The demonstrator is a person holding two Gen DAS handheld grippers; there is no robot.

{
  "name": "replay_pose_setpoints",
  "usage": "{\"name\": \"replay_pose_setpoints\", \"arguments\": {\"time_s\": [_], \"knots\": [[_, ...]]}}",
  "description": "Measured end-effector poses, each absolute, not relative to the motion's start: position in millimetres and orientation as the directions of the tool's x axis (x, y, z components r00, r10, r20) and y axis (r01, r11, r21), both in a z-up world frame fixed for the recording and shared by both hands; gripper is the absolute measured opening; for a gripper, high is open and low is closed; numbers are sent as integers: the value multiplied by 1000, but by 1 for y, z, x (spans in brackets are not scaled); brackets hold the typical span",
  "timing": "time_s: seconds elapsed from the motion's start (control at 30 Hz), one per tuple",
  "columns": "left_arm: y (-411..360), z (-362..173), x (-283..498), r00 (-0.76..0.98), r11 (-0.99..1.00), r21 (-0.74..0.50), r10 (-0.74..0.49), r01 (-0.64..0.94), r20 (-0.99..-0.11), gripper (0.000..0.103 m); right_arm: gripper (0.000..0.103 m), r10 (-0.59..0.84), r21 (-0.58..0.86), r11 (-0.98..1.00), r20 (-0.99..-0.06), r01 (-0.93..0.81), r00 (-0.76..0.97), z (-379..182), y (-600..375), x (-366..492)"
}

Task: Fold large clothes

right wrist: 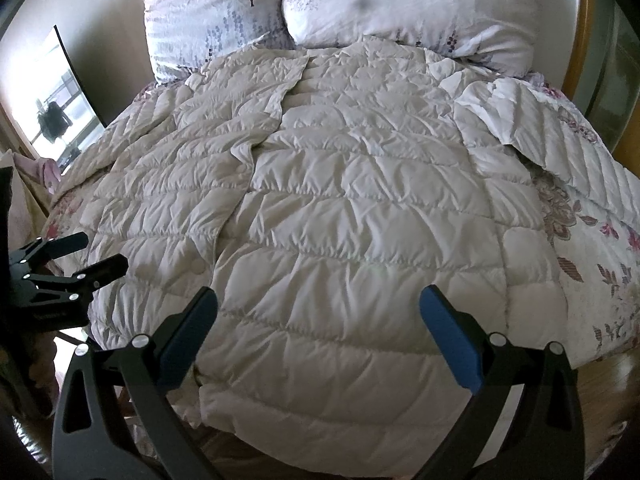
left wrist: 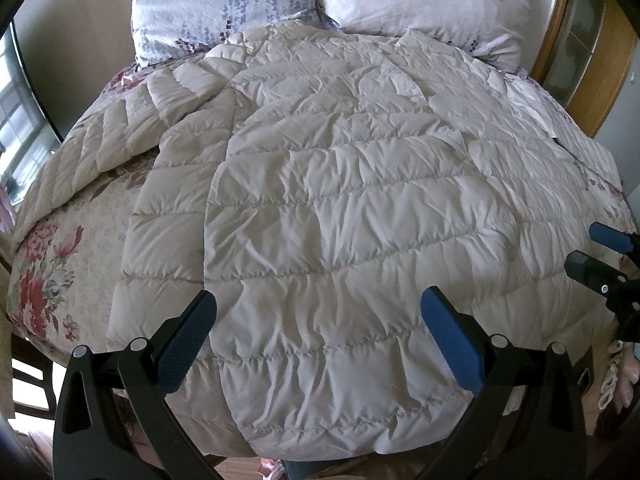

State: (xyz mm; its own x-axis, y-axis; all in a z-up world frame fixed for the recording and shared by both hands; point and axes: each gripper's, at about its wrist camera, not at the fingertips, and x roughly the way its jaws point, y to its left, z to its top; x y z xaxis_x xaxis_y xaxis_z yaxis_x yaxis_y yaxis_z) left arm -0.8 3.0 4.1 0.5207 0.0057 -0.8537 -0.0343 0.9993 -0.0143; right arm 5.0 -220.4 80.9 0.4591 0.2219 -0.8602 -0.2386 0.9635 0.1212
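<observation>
Bedroom light falls over a bed with a flowered bedspread (left wrist: 60, 240), and on it a cream quilted down coat (left wrist: 340, 208) lies spread flat, reaching from the near edge up to the two pillows (left wrist: 224, 4) at the far end. Both tools hover above the near hem, touching nothing: the left gripper (left wrist: 320, 332) has its jaws wide apart with only coat showing between them, and the right gripper (right wrist: 320, 332) is spread just as wide over the same stretch of hem. Each is visible at the edge of the other's view, well apart. The coat looks light, puffy and soft, likely to sag and billow when lifted, and its smooth shell may slip, so a firm pinch on a stitched seam or the hem edge seems safer than on a fat padded panel. One sleeve (left wrist: 100, 148) lies out to the left and another (right wrist: 560, 148) to the right, both good corners to take. Open bedspread shows on both sides for folding inward; the pillows crowd the far end, and a wooden cabinet (left wrist: 592, 52) stands close on the far right.
</observation>
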Motion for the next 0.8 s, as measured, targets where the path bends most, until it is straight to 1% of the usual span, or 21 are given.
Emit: {"name": "replay_pose_setpoints", "arguments": {"time_s": [0.43, 0.73, 0.8], "knots": [[9, 4, 11, 515, 999, -8, 11, -34, -857, 102, 101, 237, 147, 965, -845, -219, 479, 83, -228, 15], [11, 2, 30, 503, 999, -35, -25, -12, -864, 102, 101, 210, 189, 977, -802, -96, 559, 88, -279, 45], [12, 2, 35, 503, 999, -43, -35, -5, -863, 102, 101, 185, 218, 976, -794, -13, 579, 86, -305, 56]]}}
